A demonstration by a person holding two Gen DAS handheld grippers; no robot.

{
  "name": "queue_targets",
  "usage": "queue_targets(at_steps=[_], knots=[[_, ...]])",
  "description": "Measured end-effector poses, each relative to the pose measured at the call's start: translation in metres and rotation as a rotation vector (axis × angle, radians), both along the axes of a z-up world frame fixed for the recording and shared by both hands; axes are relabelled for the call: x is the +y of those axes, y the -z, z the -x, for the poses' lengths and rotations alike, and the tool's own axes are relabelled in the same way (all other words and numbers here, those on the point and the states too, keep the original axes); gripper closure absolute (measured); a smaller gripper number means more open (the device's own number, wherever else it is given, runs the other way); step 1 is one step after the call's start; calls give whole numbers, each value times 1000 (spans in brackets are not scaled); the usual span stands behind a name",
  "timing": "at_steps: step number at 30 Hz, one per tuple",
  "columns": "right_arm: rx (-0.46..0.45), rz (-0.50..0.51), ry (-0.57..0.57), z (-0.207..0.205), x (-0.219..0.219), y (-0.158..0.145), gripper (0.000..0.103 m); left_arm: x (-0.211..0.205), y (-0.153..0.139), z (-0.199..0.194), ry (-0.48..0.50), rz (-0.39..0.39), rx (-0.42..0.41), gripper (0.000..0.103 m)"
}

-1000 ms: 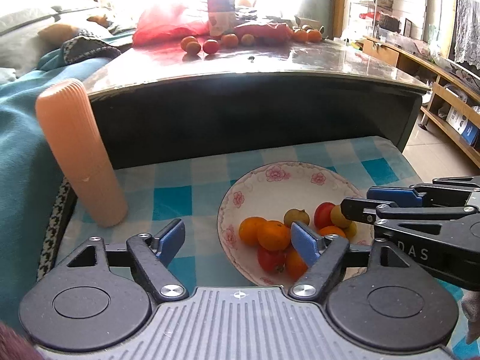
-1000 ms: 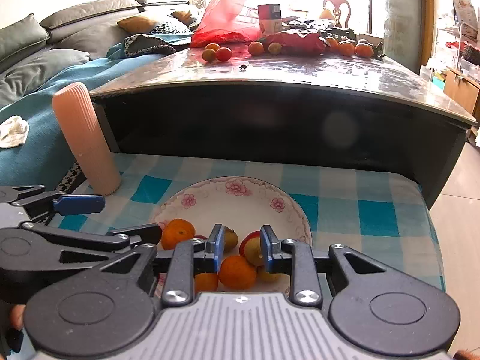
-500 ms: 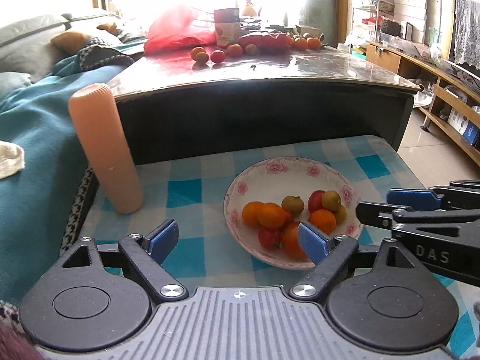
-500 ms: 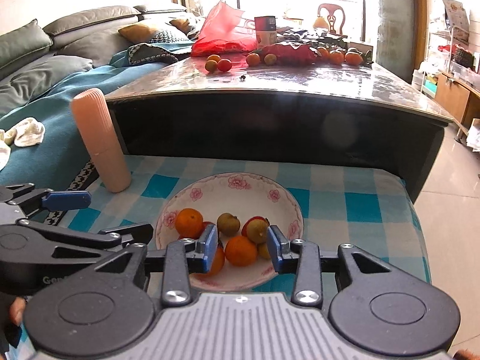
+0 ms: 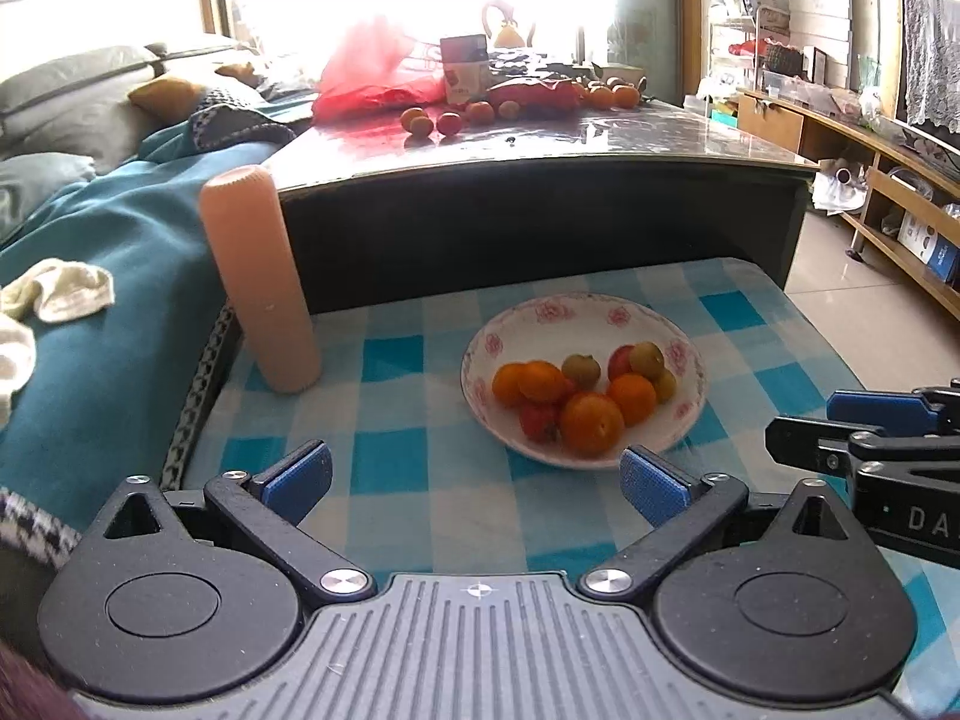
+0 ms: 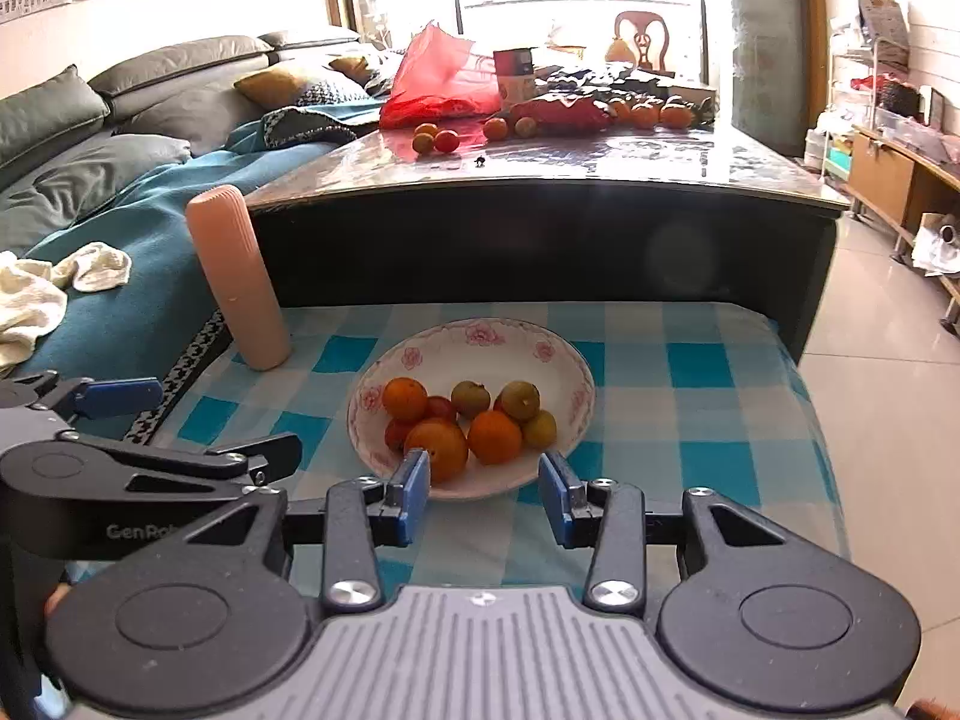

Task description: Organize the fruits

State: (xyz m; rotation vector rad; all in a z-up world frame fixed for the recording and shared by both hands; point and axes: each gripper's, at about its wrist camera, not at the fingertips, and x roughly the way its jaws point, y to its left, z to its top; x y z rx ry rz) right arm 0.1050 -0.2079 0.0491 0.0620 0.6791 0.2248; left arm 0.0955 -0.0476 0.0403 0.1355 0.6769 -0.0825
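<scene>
At twelve o'clock of your right gripper sits the fruit plate; both jaws have just been opening, empty, left gripper wide. Piled oranges could roll off if nudged.

Showing glossy glazed ceramic in the plate, soft woven check cloth, mirror-glossy tabletop, matt ribbed plastic cylinder, crinkly shiny red bag.

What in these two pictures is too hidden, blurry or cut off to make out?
- Label on the carton on the dark table, both views: too small and glare-washed.
- Lowest fruit in the plate: covered by the fruit piled on top.
- Right gripper, left view: cut off by the frame edge.
- Window scene: overexposed.
</scene>
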Motion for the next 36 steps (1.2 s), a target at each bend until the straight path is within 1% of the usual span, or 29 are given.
queue_targets(at_steps=[6, 11, 19, 26, 31, 34, 36], knots=[[-2, -2, 12, 34, -2, -1, 47, -1, 3, 26, 3, -12, 12, 0], [20, -2, 20, 59, 0, 5, 47, 0, 8, 48, 12, -2, 32, 0], [37, 9, 44, 93, -1, 10, 47, 2, 9, 74, 17, 13, 40, 0], [37, 12, 51, 112, 0, 10, 46, 3, 11, 87, 22, 15, 48, 0], [45, 18, 42, 120, 5, 13, 46, 3, 14, 94, 26, 15, 60, 0], [47, 28, 35, 124, 8, 15, 46, 4, 17, 95, 27, 24, 82, 0], [48, 26, 33, 127, 9, 15, 46, 4, 17, 97, 26, 19, 80, 0]])
